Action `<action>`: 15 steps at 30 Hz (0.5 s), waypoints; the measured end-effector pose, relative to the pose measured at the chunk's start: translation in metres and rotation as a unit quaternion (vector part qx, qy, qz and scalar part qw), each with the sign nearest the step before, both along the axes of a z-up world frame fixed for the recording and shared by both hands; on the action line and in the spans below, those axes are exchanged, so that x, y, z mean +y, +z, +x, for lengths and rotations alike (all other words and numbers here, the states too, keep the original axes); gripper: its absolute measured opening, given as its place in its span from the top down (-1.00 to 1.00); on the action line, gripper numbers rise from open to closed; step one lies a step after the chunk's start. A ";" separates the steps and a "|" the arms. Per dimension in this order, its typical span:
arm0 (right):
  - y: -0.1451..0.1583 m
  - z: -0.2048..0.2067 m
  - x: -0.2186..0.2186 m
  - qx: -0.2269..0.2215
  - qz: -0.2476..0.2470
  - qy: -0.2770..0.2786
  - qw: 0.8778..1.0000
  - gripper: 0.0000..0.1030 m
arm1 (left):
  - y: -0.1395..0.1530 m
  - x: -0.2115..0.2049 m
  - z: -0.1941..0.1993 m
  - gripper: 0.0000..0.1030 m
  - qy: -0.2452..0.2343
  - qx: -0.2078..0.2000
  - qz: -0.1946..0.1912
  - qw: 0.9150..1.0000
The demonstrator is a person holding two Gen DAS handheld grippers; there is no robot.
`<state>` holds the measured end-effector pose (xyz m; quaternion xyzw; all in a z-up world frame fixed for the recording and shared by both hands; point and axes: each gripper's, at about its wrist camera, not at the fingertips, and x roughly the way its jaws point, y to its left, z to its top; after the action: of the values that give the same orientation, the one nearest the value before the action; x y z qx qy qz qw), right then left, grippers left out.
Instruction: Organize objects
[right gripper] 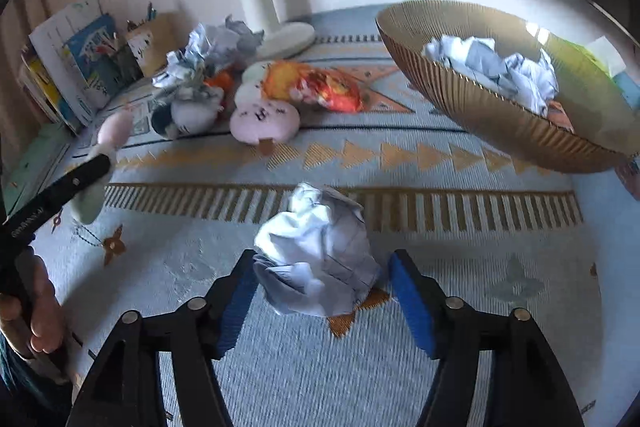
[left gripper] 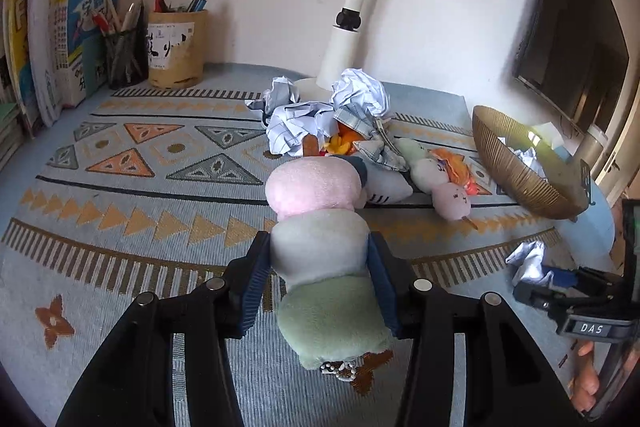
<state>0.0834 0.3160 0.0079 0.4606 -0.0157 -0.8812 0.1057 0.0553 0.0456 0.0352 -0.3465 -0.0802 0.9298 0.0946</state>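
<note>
The plush toy (left gripper: 320,247), a string of pink, pale and green balls, sits between the pads of the left tool (left gripper: 320,279), which is clamped on its pale middle ball, probably because that is the toy's balance point. Its green end with a small chain hangs toward the camera above the patterned cloth on the bench (left gripper: 120,227).

The right tool (right gripper: 324,291) stands with its jaws apart around a paper ball (right gripper: 316,251) resting on the cloth. The left pad looks to be just at the paper and the right pad shows a gap, so it is not gripped yet.

Beyond lies a heap of more crumpled paper (left gripper: 356,91), a second plush toy (left gripper: 436,179) and an orange wrapper (right gripper: 316,87), just in front of the lamp base (right gripper: 284,39). The ribbed bowl (right gripper: 480,107) to the right already holds crumpled paper, so it seems to serve as the place for rubbish, within easy reach of the right tool. Books (left gripper: 60,27) and pen pots (left gripper: 176,43) stand well apart at the back left.
</note>
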 end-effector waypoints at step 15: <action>0.040 0.033 0.008 0.089 -0.025 -0.033 0.995 -0.01 | 0.016 0.011 0.023 0.11 -0.049 0.044 0.001 0.998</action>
<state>0.1163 0.3245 0.0480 0.3768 -0.0440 -0.9210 0.0887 0.0781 0.0562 0.0513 -0.3083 -0.0602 0.9384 0.1438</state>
